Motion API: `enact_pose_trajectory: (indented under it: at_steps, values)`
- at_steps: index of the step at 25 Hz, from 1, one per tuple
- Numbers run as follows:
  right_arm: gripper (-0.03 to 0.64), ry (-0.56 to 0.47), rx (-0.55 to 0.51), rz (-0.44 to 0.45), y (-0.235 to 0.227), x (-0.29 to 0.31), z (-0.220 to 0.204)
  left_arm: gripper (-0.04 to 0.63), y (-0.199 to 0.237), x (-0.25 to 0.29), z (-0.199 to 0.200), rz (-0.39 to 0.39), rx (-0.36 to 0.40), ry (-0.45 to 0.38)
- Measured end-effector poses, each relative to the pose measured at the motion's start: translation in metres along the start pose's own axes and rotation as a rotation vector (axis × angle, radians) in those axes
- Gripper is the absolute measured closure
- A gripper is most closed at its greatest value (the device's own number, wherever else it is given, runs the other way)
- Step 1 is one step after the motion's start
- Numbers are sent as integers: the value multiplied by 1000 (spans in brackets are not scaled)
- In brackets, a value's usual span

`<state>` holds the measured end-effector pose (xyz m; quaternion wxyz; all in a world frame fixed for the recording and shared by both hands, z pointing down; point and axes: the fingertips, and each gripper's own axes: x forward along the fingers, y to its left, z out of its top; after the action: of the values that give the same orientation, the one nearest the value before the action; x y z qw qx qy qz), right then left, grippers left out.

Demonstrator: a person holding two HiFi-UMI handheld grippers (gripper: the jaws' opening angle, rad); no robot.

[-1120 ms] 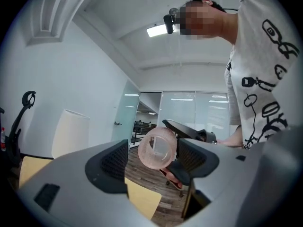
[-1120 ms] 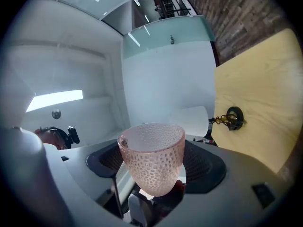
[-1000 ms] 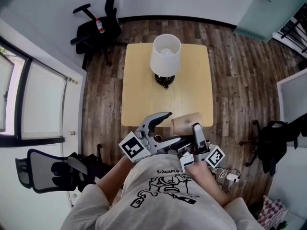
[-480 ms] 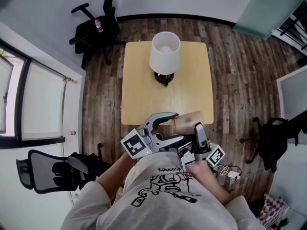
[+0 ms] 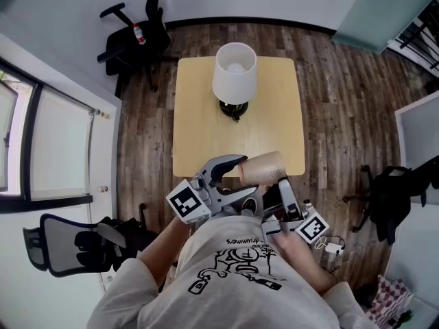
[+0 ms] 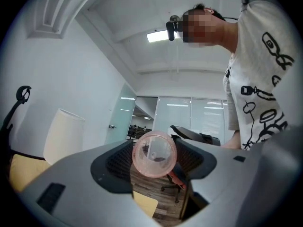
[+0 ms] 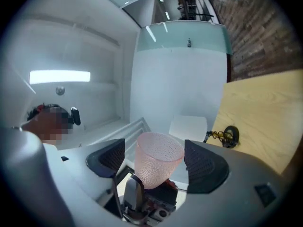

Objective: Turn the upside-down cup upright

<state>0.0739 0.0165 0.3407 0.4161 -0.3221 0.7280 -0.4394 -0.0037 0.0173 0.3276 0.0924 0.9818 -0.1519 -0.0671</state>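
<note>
**Cup point(image 5: 264, 168) Held Sideways at Near Edge**

The cup is pinched on its side by the left gripper point(image 6: 154, 155) above the table's point(image 5: 206, 129) near edge. The right gripper's point(image 7: 158, 162) jaws are spread around it, untouching. Bare tabletop is seen before the far lamp point(image 5: 234, 74).

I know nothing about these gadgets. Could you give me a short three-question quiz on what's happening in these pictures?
1. True or false: the left gripper is clamped on the pink cup.
2. What stands on the table? A) a laptop B) a white-shaded lamp C) a kettle
3. Fill in: the right gripper has its jaws ____ on either side of the cup, without touching it.

Key: 1 true; 2 B; 3 apart.
</note>
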Motion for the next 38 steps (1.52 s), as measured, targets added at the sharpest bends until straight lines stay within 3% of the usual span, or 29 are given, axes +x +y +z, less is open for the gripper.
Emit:
enact_pose_trajectory:
  at_steps: [5,13,15,17,19,22,24,29,38]
  values:
    - [249,138,-379,-55,13,4,0,310,15,-12,-1,36,21,6]
    - [250,427,-1197,-74,43,18,-31,310,19,-16,-4,53,20,18]
    - [250,449,-1305,-73,47,21,-39,310,21,-18,-9,61,15,26]
    - [250,540,-1427,-102,37,15,-46,311,24,-19,-13,69,8,33]
    - [250,678,-1644,-133,23,7,-52,311,26,-20,-15,73,4,38]
    - [250,777,-1980,-159,10,5,-54,311,26,-21,-17,71,0,47]
    - [249,840,-2141,-171,1,4,-55,311,26,-20,-18,71,0,55]
    - [249,969,-2329,-219,-17,2,-56,311,24,-15,-17,70,1,82]
    - [244,1072,-2351,-254,-39,2,-55,311,2,1,-15,18,2,138]
